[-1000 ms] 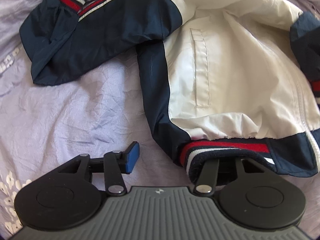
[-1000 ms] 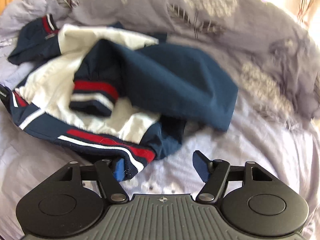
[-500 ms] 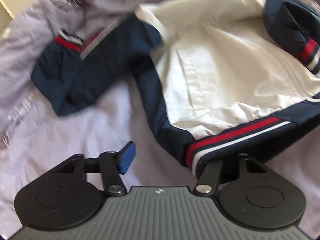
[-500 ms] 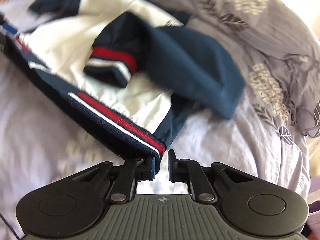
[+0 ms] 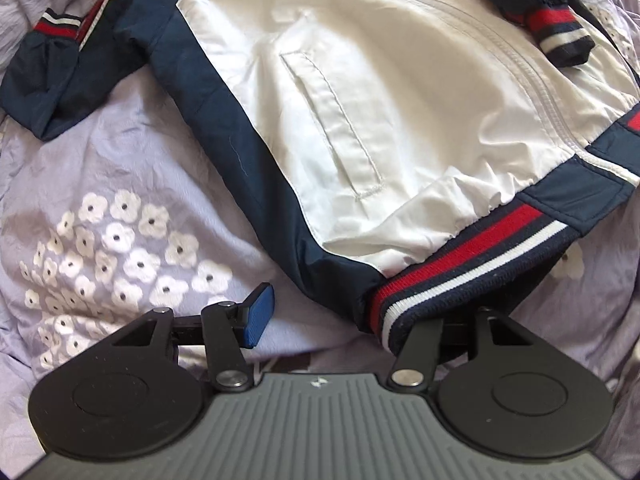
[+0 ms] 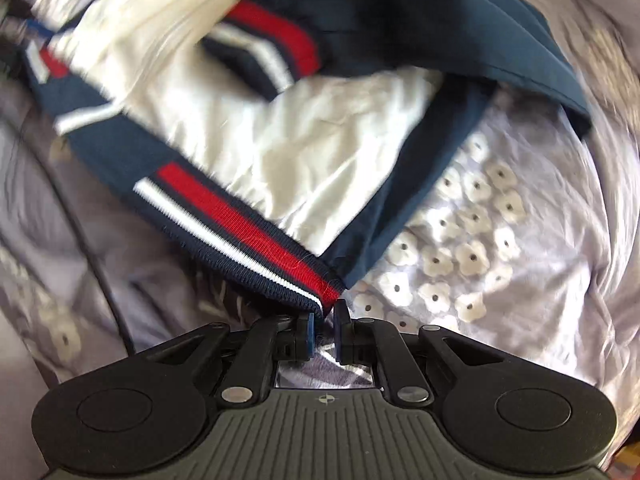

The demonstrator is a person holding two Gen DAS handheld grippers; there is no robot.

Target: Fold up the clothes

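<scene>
Lilac cotton bedding (image 5: 132, 148) printed with clusters of small white flowers covers the whole surface, creased and rumpled under a navy and white nylon jacket with red, white and navy ribbed trim (image 5: 344, 92), which lies spread over the middle and far side of the bed. In the left wrist view its white front panel, with a stitched slit pocket, faces up, one navy sleeve (image 5: 60, 64) trails off to the far left and a striped cuff (image 5: 560, 36) sits at the far right. The ribbed striped hem (image 5: 460, 268) runs along the near edge of the garment. The left gripper (image 5: 356, 322) stands half open over that hem's left corner: its blue-padded left finger (image 5: 258, 314) rests clear on the bedding, while the right finger is hidden under the hem, so whether it presses on the cloth cannot be told. In the right wrist view, blurred toward the edges, the right gripper (image 6: 322, 330) is closed down, its jaws nearly together and pinching the other corner of the striped hem between the blue pads, with the jacket stretching away to the far left and a flower cluster on the bedding just to the right.
</scene>
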